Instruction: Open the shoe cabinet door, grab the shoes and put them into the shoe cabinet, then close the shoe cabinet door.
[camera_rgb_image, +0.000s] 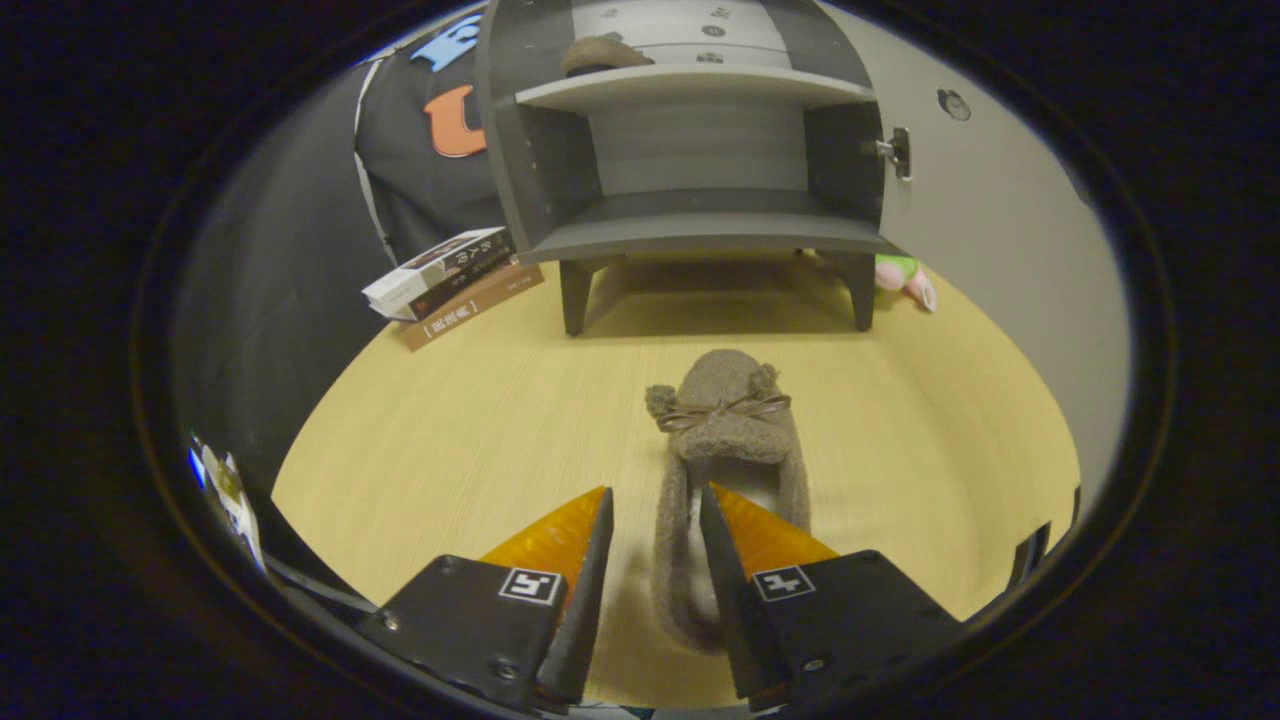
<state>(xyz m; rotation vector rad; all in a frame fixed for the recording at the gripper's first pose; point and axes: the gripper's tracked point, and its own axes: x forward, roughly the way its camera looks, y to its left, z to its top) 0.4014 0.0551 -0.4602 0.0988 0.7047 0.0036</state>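
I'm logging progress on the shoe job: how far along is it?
Done: cabinet door open, one shoe on the upper shelf. In hand: open gripper straddling the left wall of the second shoe, not clamped. Left: grip, shelve it, close the door.

Two slippers: one (728, 430) on the desk (450, 440) with its left side wall between the gripper (655, 505) fingers, another (600, 55) on the cabinet's (700, 150) upper shelf (690, 90). One cabinet, two shelves counted, the lower (700, 232) bare. One open door (990, 220). Two stacked books (450, 285) left of the cabinet. One plush toy (905, 278) by the cabinet's right leg. Two gripper fingers, spread apart, each with one square marker.
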